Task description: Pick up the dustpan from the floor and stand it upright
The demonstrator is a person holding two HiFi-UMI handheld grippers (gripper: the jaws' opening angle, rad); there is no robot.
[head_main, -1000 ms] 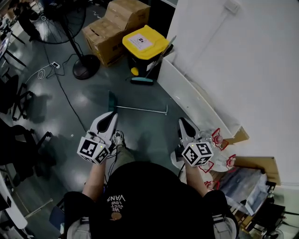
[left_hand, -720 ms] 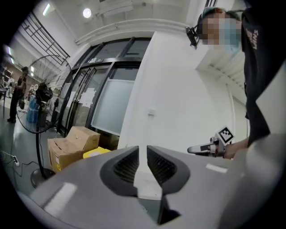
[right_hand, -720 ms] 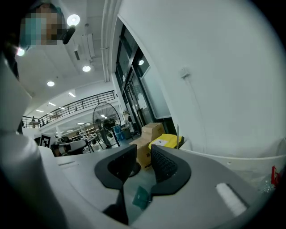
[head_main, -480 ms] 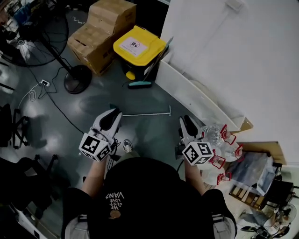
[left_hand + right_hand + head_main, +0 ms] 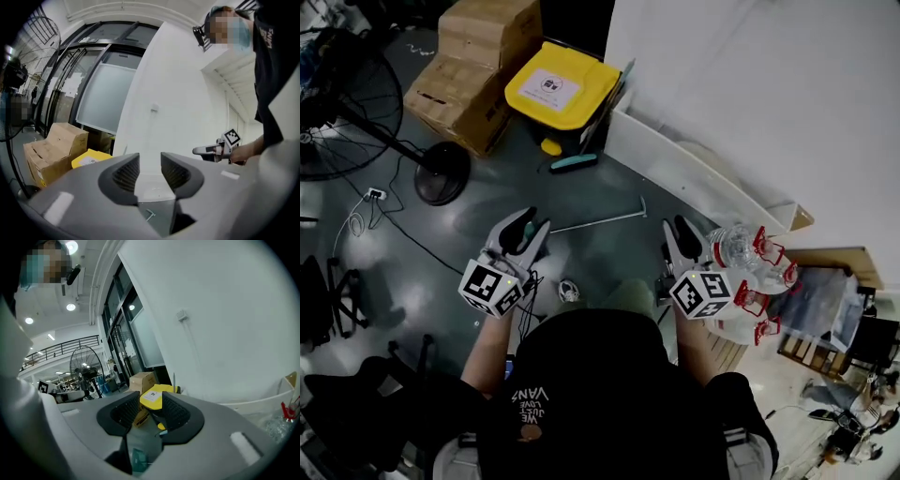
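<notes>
The left tongs [image 5: 530,223] and right tongs [image 5: 680,228] had advanced to near either end of the dustpan [image 5: 600,221] lying on the floor [image 5: 600,267], their jaws just opened and gripping nothing.

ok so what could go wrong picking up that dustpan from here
Both the left gripper and right gripper have just been opening their jaws, nothing between them. The dustpan handle is thin and flat on the floor, so a grip may slip. The clear bottles beside the right gripper could get knocked.

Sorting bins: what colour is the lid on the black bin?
Yellow lid, clearest in the head view.
</notes>
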